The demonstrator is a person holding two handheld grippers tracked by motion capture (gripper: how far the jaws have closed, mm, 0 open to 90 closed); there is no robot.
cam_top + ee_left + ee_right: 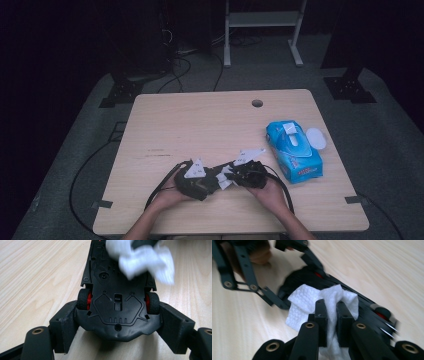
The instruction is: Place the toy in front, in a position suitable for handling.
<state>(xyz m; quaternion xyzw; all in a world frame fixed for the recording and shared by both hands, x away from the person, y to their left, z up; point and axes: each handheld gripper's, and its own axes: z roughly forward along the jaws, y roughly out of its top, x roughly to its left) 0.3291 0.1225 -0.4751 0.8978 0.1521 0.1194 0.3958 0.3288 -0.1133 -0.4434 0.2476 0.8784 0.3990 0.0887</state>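
The room is dim all around; from above, only the pale wooden surface [210, 125] catches light, the floor a dull grey and the far background nearly black. The high view is soft and grainy, with a bluish cast. Both gripper views are far brighter and warm, the wood grain evenly lit. In the left gripper view the white wipe [145, 260] is smeared by motion blur while the toy car [117, 302] underside stays sharp, a soft shadow beneath it. In the right gripper view the car streaks with blur and the near gripper [331, 312] sits slightly out of focus
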